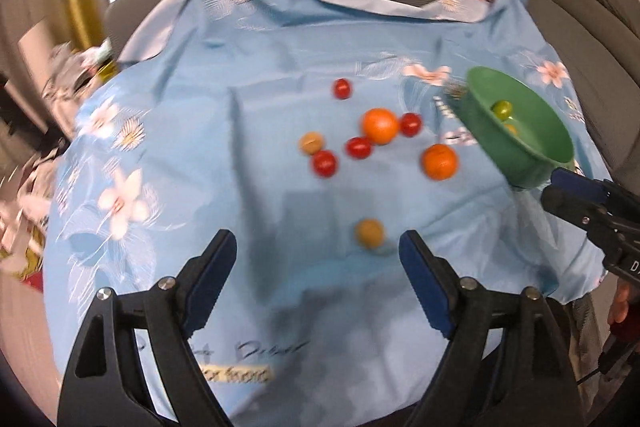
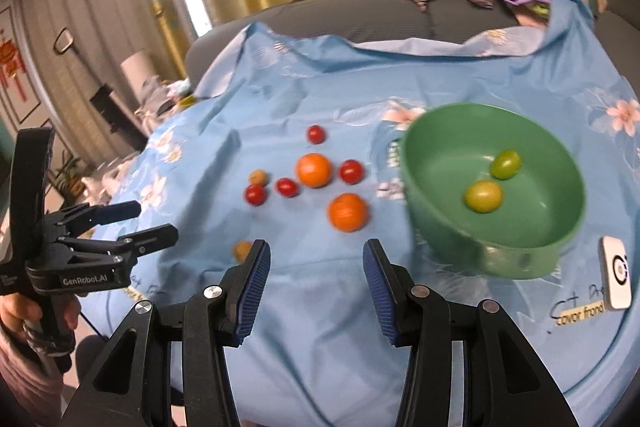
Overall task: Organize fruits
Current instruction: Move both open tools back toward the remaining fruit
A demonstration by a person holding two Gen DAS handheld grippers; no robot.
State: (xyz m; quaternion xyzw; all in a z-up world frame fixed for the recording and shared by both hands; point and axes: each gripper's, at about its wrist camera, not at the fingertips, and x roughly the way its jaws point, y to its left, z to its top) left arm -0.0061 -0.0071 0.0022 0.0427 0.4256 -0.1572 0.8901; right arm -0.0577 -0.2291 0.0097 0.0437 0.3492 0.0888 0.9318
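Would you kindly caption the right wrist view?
Green bowl holding two green fruits, oranges and tomatoes scattered on blue cloth.

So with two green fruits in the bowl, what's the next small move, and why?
Probably lower the left hand-held gripper onto the tan fruit just ahead: its jaws are open and empty, and that fruit lies nearest, apart from the rest, outside the green bowl.

Both grippers are the same build: black plastic scissor-style linkage arms with triangle cutouts and shiny silver rivets at the pivots. The fingers (image 2: 252, 291) have ribbed blue pads. The left gripper (image 2: 154, 221) has "GenRobot.AI" printed in white on the side, plus a thin black cable hanging off the handle. Hand (image 2: 24, 319) gripping it has a mauve-ish sleeve.
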